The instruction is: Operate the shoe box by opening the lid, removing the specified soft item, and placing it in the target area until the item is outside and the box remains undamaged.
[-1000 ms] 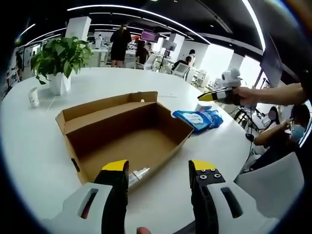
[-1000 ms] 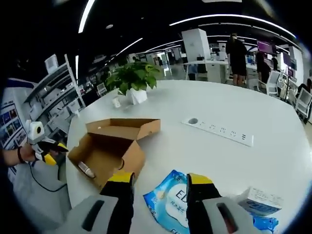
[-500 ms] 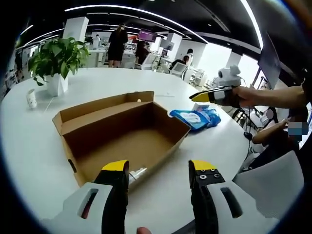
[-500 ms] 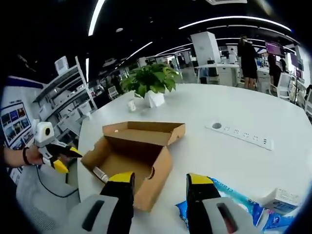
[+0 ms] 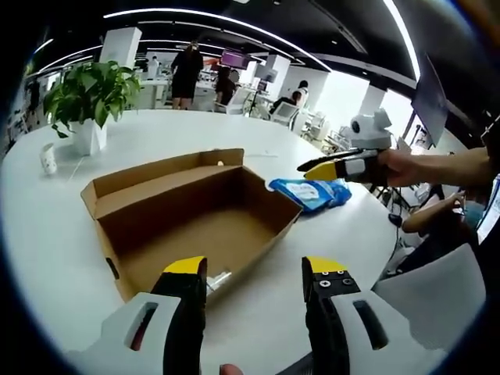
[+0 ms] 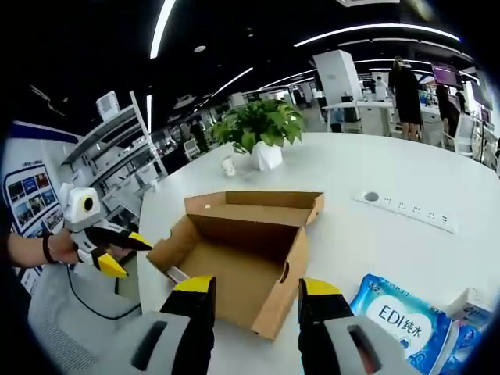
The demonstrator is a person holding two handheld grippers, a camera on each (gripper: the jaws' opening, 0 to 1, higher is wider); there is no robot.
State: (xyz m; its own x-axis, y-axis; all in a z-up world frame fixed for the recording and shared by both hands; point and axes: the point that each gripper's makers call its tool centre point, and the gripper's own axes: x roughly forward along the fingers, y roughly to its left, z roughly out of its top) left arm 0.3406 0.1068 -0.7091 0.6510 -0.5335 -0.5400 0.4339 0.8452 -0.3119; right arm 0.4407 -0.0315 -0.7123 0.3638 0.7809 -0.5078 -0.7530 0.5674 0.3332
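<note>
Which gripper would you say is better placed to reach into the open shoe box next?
Probably the left gripper: its open jaws sit right at the shoe box rim, above the small item inside; the right gripper hangs off beyond the far side.

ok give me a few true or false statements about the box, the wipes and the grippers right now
1. The cardboard shoe box sits open on the white table. True.
2. The blue wet wipes pack lies inside the box. False: it lies on the table beside the box.
3. Both the left gripper and the right gripper are open and hold nothing. True.
4. The box is completely empty. False: a small item lies at its bottom edge.
5. A potted plant stands on the table beyond the box. True.
</note>
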